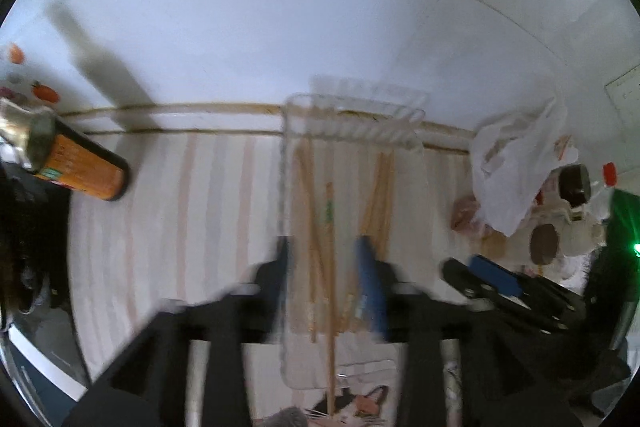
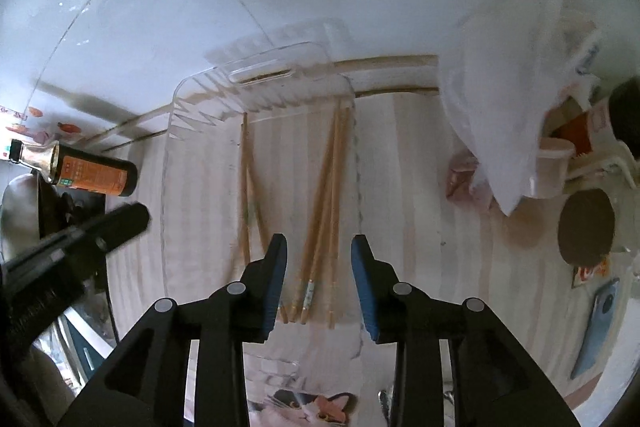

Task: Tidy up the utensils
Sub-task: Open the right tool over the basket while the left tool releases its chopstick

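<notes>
A clear plastic tray (image 2: pixel 188 95) lies on a striped cloth and holds several wooden chopsticks (image 2: pixel 326 187). It also shows in the left wrist view (image 1: pixel 352 131) with chopsticks (image 1: pixel 320 227) in it. One long chopstick (image 1: pixel 330 347) sticks out past the tray's near edge. My left gripper (image 1: pixel 325 251) is open above the tray's near part; the view is blurred. My right gripper (image 2: pixel 319 247) is open and empty above the chopsticks. The right gripper also appears at the right of the left wrist view (image 1: pixel 480 279).
A dark sauce bottle with an orange label (image 2: pixel 92 175) lies at the left, also in the left wrist view (image 1: pixel 80 167). A white plastic bag (image 2: pixel 516 107), cups and a roll (image 2: pixel 586 227) crowd the right. A phone (image 2: pixel 596 323) lies at the right. A wall rises behind the tray.
</notes>
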Demonstrator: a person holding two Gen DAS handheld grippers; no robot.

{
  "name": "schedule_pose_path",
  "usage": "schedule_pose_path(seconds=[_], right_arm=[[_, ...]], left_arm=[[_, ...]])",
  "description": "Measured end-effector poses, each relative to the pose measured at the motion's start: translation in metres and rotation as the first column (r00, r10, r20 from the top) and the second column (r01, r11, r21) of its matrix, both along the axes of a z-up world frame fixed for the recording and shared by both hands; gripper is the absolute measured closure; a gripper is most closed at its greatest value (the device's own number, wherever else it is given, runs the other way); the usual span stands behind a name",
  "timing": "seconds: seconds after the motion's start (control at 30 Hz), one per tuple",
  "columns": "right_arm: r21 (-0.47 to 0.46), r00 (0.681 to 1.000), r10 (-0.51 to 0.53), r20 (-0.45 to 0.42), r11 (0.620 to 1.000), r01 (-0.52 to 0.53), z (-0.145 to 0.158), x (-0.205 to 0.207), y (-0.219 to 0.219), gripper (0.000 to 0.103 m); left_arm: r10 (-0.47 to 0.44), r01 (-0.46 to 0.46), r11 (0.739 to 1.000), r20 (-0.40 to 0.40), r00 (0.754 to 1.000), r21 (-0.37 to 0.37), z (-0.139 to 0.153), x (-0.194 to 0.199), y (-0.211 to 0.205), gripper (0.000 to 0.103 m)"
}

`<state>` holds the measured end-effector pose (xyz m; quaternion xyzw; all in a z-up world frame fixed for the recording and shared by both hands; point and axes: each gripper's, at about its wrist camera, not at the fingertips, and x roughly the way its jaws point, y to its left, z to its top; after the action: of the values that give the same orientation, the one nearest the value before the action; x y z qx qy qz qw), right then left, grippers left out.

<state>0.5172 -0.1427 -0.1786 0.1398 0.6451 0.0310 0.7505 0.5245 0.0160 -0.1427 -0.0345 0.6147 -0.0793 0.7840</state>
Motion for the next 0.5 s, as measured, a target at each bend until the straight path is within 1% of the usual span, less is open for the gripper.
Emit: schedule_pose_path(seconds=[0.03,0.07,0.1,0.13,0.17,0.2,0.27,0.3,0.33,0.37,0.43,0.5], right_arm=[[0.000,1.000,-0.005,0.006,1.000,0.005,0.002,-0.004,-0.003,0.066],[0.000,1.000,-0.011,0.019,1.000,0.011,0.004,-0.009,-0.006,0.066],[-0.007,1.000,-0.013,0.027,1.000,0.013,0.006,-0.013,-0.009,0.065],[-0.015,0.999,-0.016,0.037,1.000,0.017,0.008,-0.018,-0.012,0.064],[-0.022,0.999,-0.022,0.049,0.999,0.023,0.011,-0.024,-0.015,0.063],[-0.029,0.998,-0.028,0.057,0.999,0.029,0.014,-0.030,-0.019,0.063],[-0.042,0.996,-0.044,0.074,0.998,0.047,0.017,-0.044,-0.028,0.058],[-0.051,0.995,-0.057,0.083,0.997,0.061,0.018,-0.053,-0.033,0.056],[-0.057,0.993,-0.072,0.091,0.995,0.077,0.018,-0.062,-0.039,0.055],[-0.059,0.992,-0.083,0.097,0.994,0.089,0.018,-0.071,-0.044,0.054],[-0.067,0.987,-0.117,0.107,0.990,0.125,0.017,-0.093,-0.055,0.049],[-0.079,0.984,-0.142,0.105,0.985,0.151,0.011,-0.117,-0.067,0.048]], left_arm=[[-0.003,0.002,1.000,0.037,0.999,0.022,0.005,-0.006,0.002,0.040],[0.000,-0.002,0.999,0.061,0.998,0.040,0.008,-0.011,0.004,0.035],[0.001,-0.007,0.998,0.089,0.996,0.068,0.011,-0.018,0.005,0.033],[0.001,-0.010,0.996,0.107,0.994,0.083,0.013,-0.025,0.007,0.028],[0.008,-0.019,0.996,0.124,0.992,0.090,0.014,-0.031,0.009,0.021],[0.016,-0.030,0.995,0.143,0.990,0.096,0.015,-0.037,0.011,0.018],[0.030,-0.049,0.994,0.179,0.983,0.102,0.014,-0.055,0.015,0.008],[0.035,-0.055,0.993,0.190,0.981,0.101,0.013,-0.062,0.016,0.007],[0.043,-0.065,0.993,0.208,0.977,0.101,0.010,-0.074,0.018,0.002],[0.043,-0.068,0.992,0.218,0.975,0.106,0.008,-0.082,0.017,0.000],[0.040,-0.069,0.990,0.223,0.974,0.126,0.001,-0.101,0.012,0.000],[0.026,-0.054,0.990,0.201,0.979,0.134,-0.009,-0.117,0.003,0.000]])
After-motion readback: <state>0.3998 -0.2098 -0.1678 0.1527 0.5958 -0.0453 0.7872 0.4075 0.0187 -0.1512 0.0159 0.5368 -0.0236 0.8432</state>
